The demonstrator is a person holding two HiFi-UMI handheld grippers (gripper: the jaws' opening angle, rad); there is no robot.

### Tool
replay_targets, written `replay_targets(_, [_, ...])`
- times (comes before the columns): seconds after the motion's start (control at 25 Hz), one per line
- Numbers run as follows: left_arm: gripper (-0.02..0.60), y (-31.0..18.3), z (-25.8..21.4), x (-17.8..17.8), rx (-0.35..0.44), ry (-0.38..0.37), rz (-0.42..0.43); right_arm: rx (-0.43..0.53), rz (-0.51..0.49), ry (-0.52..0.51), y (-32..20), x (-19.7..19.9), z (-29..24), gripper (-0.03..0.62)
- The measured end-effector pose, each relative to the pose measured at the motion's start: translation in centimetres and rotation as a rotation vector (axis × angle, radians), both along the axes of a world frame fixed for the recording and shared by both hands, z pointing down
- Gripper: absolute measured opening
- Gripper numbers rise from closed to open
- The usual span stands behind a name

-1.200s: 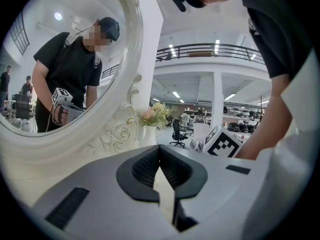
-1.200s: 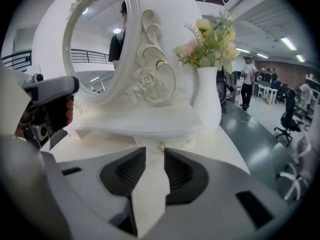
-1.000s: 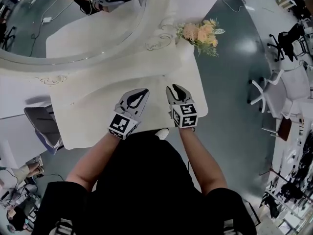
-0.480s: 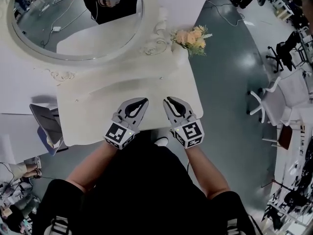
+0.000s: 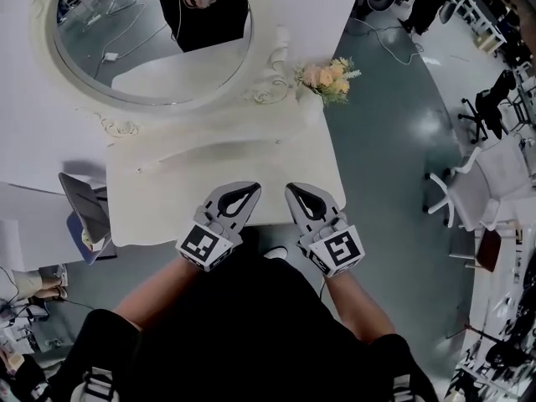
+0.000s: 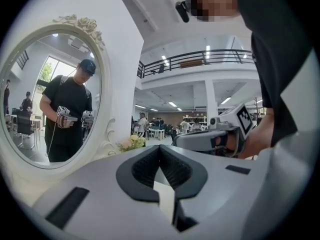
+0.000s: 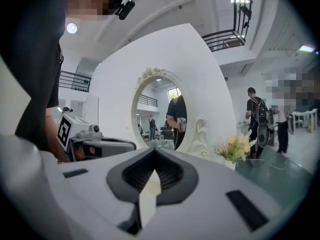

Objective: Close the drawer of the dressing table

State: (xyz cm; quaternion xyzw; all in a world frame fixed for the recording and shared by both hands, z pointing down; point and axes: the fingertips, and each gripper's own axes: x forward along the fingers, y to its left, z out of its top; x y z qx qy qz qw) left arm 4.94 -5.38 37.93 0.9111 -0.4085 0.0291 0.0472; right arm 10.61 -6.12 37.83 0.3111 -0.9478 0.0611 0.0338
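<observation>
From my head camera, my left gripper [image 5: 249, 189] and my right gripper [image 5: 295, 191] hover side by side over the near edge of the dressing table [image 5: 218, 174]. Both point away from me toward the far side. The jaws of each are pressed together and hold nothing. The drawer sits somewhere under the near edge of the cream top, and I cannot see its front from up here. The oval mirror [image 5: 151, 48] stands at the far left, and the flowers [image 5: 328, 75] are at the far right corner.

In the left gripper view, my left gripper [image 6: 160, 146] has its tips meeting and nothing between the pads. The mirror [image 6: 50, 99] fills the left side, the flowers [image 6: 131, 143] show small beside its frame, and the right gripper [image 6: 205, 140] is level on the right.

In the right gripper view, my right gripper [image 7: 154, 151] is fully closed and empty. The mirror [image 7: 160, 111] is straight ahead, the flowers [image 7: 232, 146] are to its right, and the left gripper [image 7: 97, 145] is on the left.
</observation>
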Motion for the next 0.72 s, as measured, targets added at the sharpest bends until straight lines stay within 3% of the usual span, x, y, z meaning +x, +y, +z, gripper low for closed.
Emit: replay_targets(0.72, [-0.006, -0.5, -2.6, 1.0, 0.034, -0.004, 0.024, 0.059, -0.021, -0.013, -0.1, 0.7, -3.7, 0.003])
